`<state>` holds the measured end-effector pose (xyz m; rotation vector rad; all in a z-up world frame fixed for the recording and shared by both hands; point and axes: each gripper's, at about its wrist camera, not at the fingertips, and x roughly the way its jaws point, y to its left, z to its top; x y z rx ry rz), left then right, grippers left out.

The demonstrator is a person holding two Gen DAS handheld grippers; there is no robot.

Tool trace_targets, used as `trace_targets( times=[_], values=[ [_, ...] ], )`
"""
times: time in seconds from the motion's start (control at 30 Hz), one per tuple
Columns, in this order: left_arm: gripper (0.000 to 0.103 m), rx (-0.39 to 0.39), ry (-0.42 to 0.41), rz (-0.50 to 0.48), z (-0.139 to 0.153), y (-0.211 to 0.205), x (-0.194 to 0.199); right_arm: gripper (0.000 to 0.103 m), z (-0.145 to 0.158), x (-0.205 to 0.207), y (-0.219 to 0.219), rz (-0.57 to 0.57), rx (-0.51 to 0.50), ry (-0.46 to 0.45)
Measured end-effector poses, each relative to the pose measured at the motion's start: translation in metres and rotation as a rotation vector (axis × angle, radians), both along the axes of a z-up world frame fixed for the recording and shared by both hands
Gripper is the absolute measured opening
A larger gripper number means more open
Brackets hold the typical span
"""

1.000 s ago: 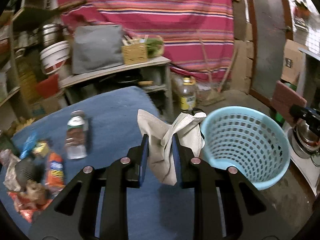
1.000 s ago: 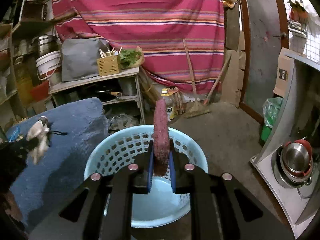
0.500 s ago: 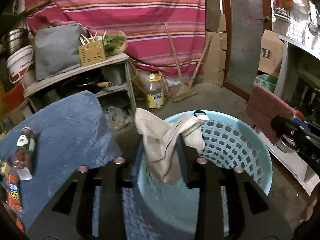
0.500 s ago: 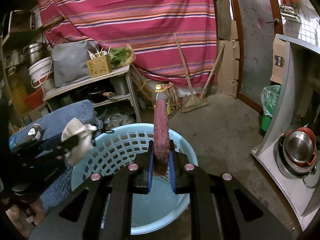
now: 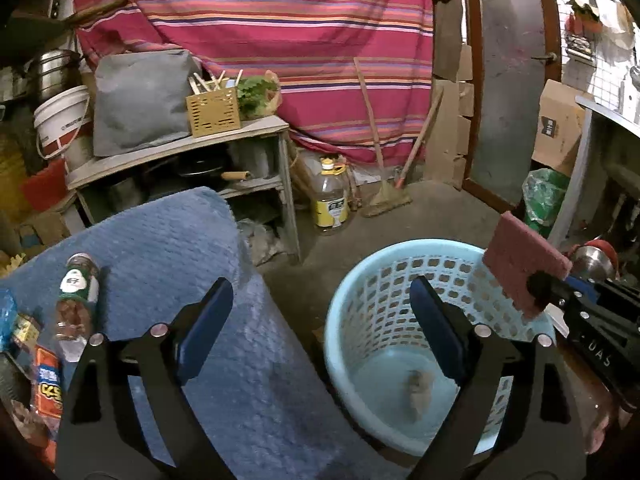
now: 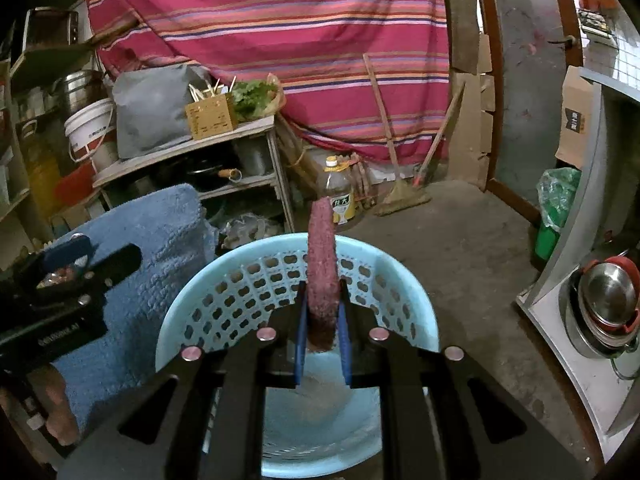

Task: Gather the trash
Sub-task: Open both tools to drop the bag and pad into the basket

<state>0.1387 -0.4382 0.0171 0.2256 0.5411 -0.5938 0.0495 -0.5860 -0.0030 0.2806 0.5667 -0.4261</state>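
Left gripper (image 5: 322,306) fingers spread wide, empty, beside light-blue basket (image 5: 352,292) — right gripper (image 6: 323,312) pinching maroon scouring pad (image 6: 321,264) upright over basket.

A blue textured mat (image 5: 168,264) covers the near-left surface; on it lie 1 plastic bottle (image 5: 76,296) and an orange snack wrapper (image 5: 48,384) at the left edge. On the concrete floor (image 5: 432,212) to the right stands a light-blue perforated basket (image 5: 360,320), with an oil jug (image 5: 331,196) farther back.
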Motion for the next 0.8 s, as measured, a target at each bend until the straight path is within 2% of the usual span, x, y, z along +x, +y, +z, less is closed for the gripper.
trace_targets(
  times=[0.23, 0.43, 0.5, 0.53, 0.57, 0.67, 0.8],
  values=[
    [0.093, 0.001, -0.03, 0.081, 0.005, 0.041, 0.005, 0.014, -0.013, 0.021, 0.012, 0.025, 0.006, 0.048],
    [0.096, 0.014, -0.044, 0.155, 0.008, 0.094, 0.001, 0.016, -0.022, 0.041, 0.027, 0.042, 0.0, 0.101],
    [0.097, 0.011, -0.048, 0.19, 0.011, 0.117, 0.0, 0.034, -0.023, 0.044, 0.028, 0.032, 0.002, 0.109],
    [0.097, 0.007, -0.049, 0.202, 0.013, 0.127, 0.0, 0.064, -0.023, 0.045, 0.03, 0.018, -0.005, 0.116],
    [0.098, 0.003, -0.053, 0.221, 0.016, 0.141, -0.001, 0.078, -0.02, 0.045, 0.034, -0.005, -0.027, 0.118],
    [0.098, -0.004, -0.08, 0.277, 0.026, 0.177, -0.001, 0.079, -0.01, 0.044, 0.043, -0.022, -0.067, 0.109],
    [0.098, -0.017, -0.122, 0.357, 0.033, 0.228, -0.005, 0.085, 0.01, 0.046, 0.068, -0.001, -0.09, 0.044]
  ],
)
